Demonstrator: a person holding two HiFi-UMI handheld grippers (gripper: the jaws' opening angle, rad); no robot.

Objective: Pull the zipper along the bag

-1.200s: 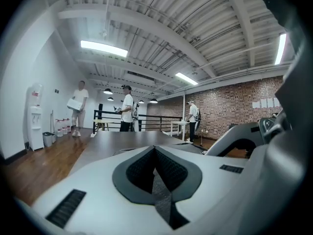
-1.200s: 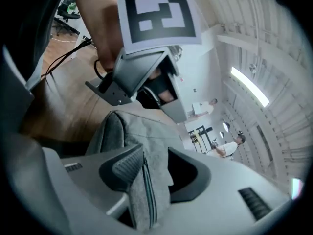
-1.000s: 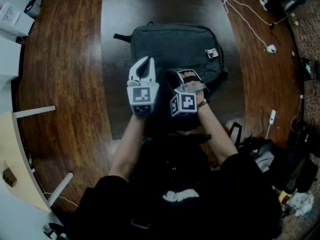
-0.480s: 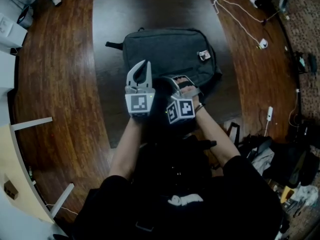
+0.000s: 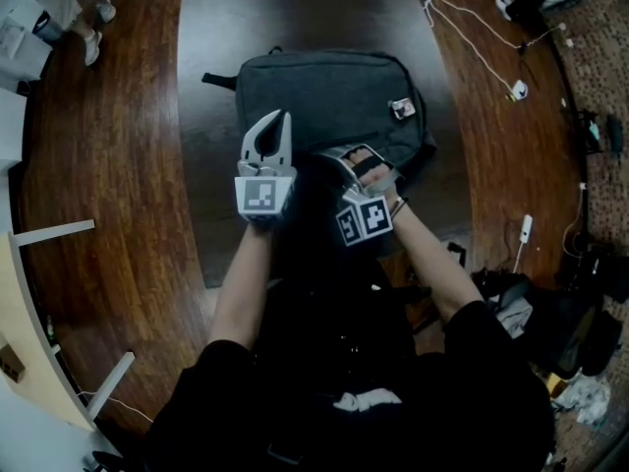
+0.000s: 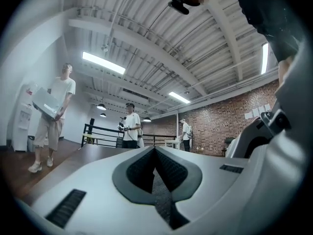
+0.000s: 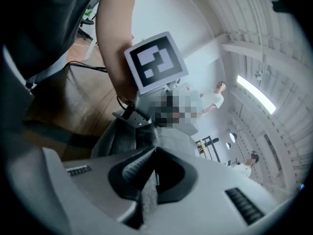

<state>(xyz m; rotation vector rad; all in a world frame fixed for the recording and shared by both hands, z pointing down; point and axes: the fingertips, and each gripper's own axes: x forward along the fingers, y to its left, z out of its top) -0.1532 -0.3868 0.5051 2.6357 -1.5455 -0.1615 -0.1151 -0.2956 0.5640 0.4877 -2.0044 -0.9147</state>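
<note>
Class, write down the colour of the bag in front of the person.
The bag is dark grey. The head view shows it best.

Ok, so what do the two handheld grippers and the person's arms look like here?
Both the left gripper and right gripper are white plastic, with curved jaws tapering to a point, lined by dark grey ribbed pads. Each carries a cube with black-and-white square markers. The person wears a black short-sleeved top; forearms bare.

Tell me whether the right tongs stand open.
No: the right tongs are closed, their jaws pressed together on a grey fabric strip.
</note>
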